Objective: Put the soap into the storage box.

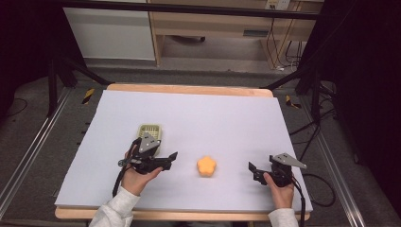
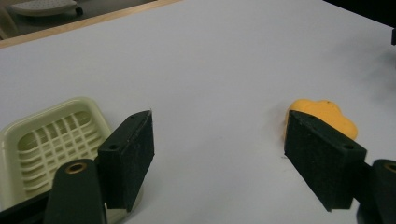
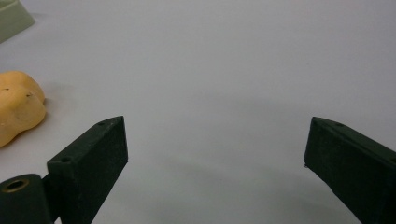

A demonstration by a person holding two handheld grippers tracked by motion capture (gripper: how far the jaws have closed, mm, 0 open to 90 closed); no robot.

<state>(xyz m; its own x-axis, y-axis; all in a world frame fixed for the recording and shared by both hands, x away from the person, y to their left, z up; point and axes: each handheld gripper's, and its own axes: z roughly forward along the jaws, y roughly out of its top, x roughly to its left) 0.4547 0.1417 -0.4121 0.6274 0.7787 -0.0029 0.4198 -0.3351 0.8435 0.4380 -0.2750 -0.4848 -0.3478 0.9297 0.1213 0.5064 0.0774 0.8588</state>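
An orange flower-shaped sponge [image 1: 206,166] lies on the white table cover [image 1: 213,118] near the front middle. My left gripper [image 1: 173,157] is held just left of it, open with nothing between its jaws. In the left gripper view the sponge [image 2: 327,119] sits partly behind the right jaw and a pale green slatted tray [image 2: 51,144] sits behind the left jaw. My right gripper [image 1: 252,168] is open to the right of the sponge, pointing toward it. In the right gripper view the sponge [image 3: 16,105] lies at the left edge, beyond the wide-open jaws.
The pale green tray [image 1: 150,131] stands on the cover just behind my left hand. The wooden table edge [image 1: 189,89] runs along the back. Dark frame legs and cables [image 1: 307,127] stand on the floor to the right.
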